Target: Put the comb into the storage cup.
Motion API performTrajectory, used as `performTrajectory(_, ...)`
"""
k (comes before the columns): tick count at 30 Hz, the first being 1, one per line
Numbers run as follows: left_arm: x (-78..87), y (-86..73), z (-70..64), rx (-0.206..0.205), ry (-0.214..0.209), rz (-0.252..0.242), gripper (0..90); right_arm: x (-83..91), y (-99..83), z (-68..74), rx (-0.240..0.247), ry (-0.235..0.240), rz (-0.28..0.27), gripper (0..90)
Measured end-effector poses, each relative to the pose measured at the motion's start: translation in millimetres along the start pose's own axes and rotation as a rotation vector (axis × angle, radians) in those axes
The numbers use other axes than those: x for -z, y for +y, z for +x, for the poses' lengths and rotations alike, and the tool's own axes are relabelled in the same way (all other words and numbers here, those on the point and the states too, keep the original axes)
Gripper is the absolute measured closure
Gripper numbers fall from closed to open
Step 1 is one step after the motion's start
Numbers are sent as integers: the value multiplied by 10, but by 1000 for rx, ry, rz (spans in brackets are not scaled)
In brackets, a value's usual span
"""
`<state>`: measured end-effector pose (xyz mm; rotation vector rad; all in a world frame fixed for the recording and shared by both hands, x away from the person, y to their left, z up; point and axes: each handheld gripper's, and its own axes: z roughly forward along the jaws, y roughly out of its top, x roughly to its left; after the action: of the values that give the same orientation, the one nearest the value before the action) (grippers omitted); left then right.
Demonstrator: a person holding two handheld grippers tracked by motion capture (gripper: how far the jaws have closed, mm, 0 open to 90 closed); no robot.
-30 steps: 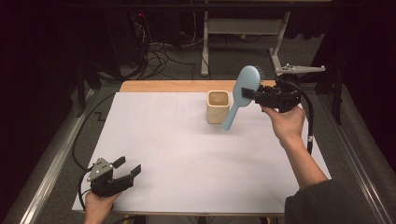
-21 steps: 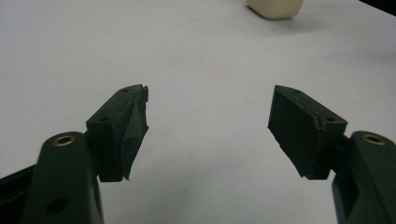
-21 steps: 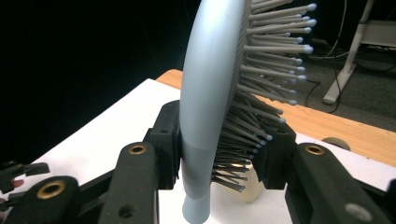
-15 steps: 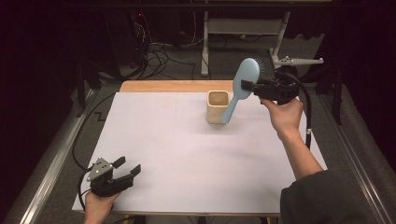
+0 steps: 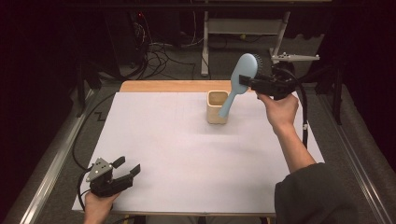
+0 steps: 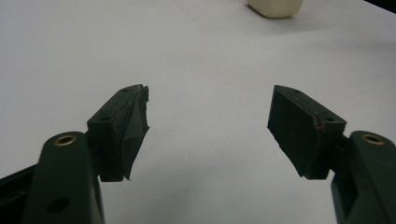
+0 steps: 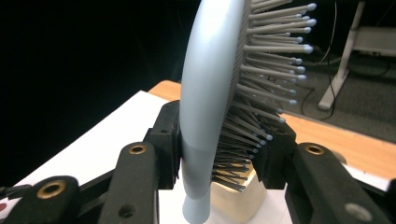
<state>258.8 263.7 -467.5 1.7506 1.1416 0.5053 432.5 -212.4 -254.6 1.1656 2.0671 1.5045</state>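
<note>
The right gripper (image 5: 244,81) is clamped on a pale blue hairbrush (image 5: 238,85) at the base of its head, one jaw on the smooth back and the other pressed into the bristles (image 7: 261,88), as is seen in the right gripper view. A slip is judged possible, because bristles give under pressure and the curved back offers little flat bearing; the brush could twist and the handle could miss the cup's mouth. The cream cup (image 5: 217,107) could also be tipped if the handle end were knocked against its rim.

The brush is held above the upper centre-right of the high view, tilted, with the head up and the handle slanting down across the cup; whether the tip is already inside the cup cannot quite be told. The bristles are dark with pale tips.

The left gripper (image 5: 126,169) is held open and empty at the lower left, over the white table (image 5: 177,149).
</note>
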Motion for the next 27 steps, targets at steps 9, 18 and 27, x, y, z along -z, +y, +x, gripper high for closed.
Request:
performTrajectory(9, -9, -6, 0, -3, -2, 6, 293, -72, 67, 13, 9, -12, -6, 597)
performTrajectory(18, -7, -4, -4, -7, -2, 4, 295, -127, 119, -17, 5, -35, -8, 598)
performTrajectory(27, 2, -5, 3, -3, 2, 1, 298, -180, 126, -79, -6, -53, -12, 598)
